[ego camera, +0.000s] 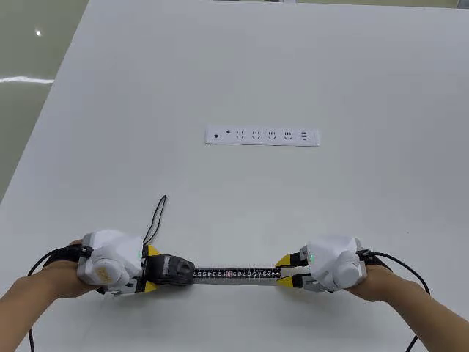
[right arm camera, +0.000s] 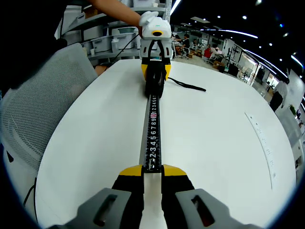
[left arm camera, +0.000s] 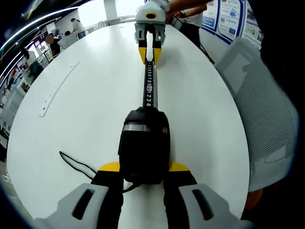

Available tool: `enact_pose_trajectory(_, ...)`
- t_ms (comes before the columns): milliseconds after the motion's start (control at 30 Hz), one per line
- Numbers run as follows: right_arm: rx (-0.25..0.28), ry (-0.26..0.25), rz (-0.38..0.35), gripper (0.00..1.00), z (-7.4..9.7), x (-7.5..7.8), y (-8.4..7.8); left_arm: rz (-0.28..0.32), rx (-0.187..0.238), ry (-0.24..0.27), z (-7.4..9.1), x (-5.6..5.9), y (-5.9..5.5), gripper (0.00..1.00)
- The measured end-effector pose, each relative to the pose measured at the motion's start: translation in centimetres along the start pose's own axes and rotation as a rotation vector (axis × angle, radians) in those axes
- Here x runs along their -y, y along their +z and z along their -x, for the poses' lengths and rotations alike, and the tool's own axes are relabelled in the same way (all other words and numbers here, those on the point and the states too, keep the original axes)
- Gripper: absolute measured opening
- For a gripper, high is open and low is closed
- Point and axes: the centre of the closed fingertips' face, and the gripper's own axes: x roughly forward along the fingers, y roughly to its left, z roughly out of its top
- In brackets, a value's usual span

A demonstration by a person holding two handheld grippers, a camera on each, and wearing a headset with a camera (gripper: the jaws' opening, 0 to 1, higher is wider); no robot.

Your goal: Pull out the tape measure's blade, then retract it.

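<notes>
A black tape measure case (ego camera: 171, 269) lies on the white table near the front edge, and my left gripper (ego camera: 149, 269) is shut on it; the case (left arm camera: 144, 143) sits between the yellow-tipped jaws. Its blade (ego camera: 236, 274) runs out to the right, flat along the table, with numbers showing (right arm camera: 153, 138). My right gripper (ego camera: 282, 273) is shut on the blade's end (right arm camera: 152, 168). The case's black wrist cord (ego camera: 156, 216) trails away behind it on the table. Across from each gripper stands the other: the right gripper (left arm camera: 150, 53) and the left gripper (right arm camera: 155, 71).
A white power strip (ego camera: 262, 136) lies flat at the middle of the table, well beyond the tape. A grey mesh chair (right arm camera: 43, 100) stands by the table's near edge. Black cables run back from both grippers along the person's arms.
</notes>
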Motion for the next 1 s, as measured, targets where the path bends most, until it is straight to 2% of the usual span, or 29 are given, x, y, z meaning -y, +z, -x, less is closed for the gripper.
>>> enact_pose_trajectory(1000,-0.004,-0.007,-0.009,0.11,1.0,-0.2,-1.2,-0.008,-0.011,-0.002,0.0,0.0,-0.1,0.28)
